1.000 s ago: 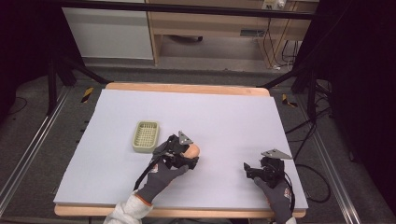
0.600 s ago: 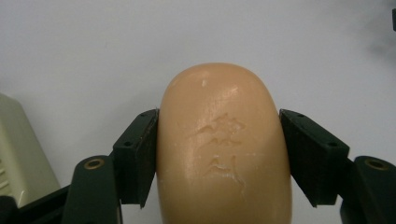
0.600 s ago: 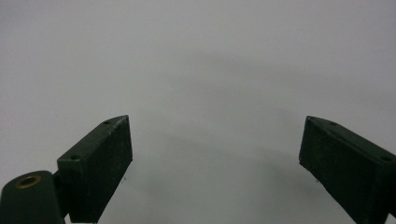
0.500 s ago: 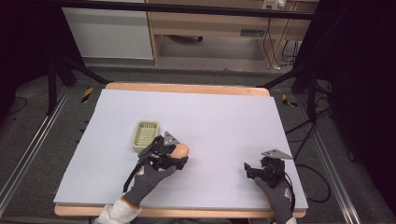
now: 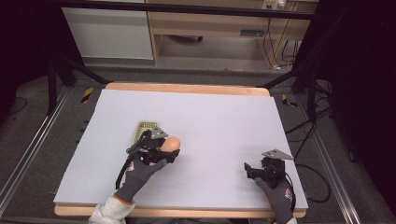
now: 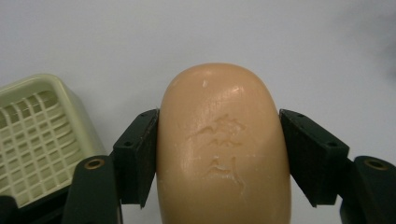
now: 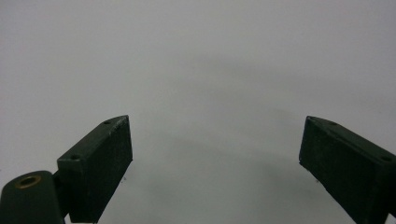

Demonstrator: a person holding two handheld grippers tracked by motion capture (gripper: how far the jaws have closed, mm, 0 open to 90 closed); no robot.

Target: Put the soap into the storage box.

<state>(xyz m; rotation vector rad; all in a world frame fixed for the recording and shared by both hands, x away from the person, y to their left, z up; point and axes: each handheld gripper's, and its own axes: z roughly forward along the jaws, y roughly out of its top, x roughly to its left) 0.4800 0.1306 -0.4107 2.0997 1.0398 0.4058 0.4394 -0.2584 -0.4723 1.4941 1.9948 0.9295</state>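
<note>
This looks like a lab or test room set up for recording, not a home. A white table (image 5: 219, 126) with a wooden edge stands on a dark floor between metal rails (image 5: 28, 154), under a black frame bar (image 5: 187, 7) that crosses the far side. Cables (image 5: 299, 135) trail on the right, and at the far wall stand a white cabinet (image 5: 109, 32) and what seems to be a wooden bench (image 5: 210, 25), dim at this distance.

Obstacles: soap dish (image 5: 144, 130) just beside the left gripper (image 5: 173, 151), itself clamping the soap bar (image 5: 172, 143). Free room: white table (image 5: 224, 121) elsewhere, open between both grippers.
</note>
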